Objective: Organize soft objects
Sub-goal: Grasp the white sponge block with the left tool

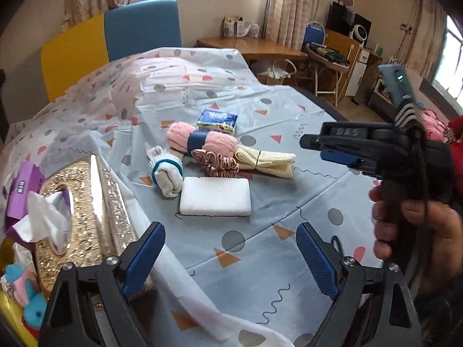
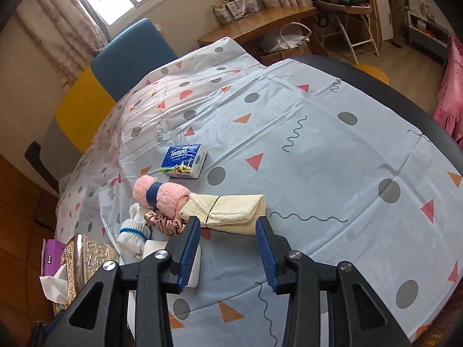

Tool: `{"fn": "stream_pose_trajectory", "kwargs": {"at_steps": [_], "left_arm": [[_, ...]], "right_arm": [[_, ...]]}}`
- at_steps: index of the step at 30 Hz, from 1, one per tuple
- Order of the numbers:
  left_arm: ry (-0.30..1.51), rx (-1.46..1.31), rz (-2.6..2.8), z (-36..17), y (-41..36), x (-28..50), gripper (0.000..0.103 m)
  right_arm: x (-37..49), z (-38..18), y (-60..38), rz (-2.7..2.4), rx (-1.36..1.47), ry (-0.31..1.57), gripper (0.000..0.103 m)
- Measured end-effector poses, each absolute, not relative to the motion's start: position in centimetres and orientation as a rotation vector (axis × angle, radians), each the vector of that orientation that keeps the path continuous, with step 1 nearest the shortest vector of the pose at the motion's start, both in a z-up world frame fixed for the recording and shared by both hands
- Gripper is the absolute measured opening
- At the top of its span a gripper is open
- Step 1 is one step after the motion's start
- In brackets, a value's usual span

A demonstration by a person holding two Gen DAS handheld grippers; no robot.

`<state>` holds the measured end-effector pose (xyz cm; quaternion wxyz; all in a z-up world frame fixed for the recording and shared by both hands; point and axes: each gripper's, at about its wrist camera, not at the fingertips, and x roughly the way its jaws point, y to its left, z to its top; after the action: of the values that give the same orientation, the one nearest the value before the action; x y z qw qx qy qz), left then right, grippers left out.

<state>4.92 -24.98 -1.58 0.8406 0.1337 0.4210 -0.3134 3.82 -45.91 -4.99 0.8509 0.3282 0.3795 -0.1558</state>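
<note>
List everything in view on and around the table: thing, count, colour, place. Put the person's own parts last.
tablecloth: one, pale blue with dots and triangles, covering the table
tissue pack: one, blue, behind the pile
pink towel roll: one, pink with a blue band, middle of the pile
cream cloth: one, cream, tied with a dark band, right of the pile
scrunchie: one, rose satin, in front of the pink roll
rolled socks: one bundle, white with teal band, left of the pile
white pad: one, white, nearest the camera
tissue box: one, gold, left edge
chairs: two, blue and yellow, behind the table
left claw: open, empty
right claw: open, empty
hand: one, holding the right claw's handle
</note>
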Motion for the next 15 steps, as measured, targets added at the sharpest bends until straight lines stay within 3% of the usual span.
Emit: {"fn": "stream_pose_trajectory", "kwargs": {"at_steps": [15], "left_arm": [[1.038,0.337,-0.506,-10.0,-30.2,12.6,0.102]], "right_arm": [[3.6,-4.9,-46.7,-0.268,0.788,0.788,0.04]]}}
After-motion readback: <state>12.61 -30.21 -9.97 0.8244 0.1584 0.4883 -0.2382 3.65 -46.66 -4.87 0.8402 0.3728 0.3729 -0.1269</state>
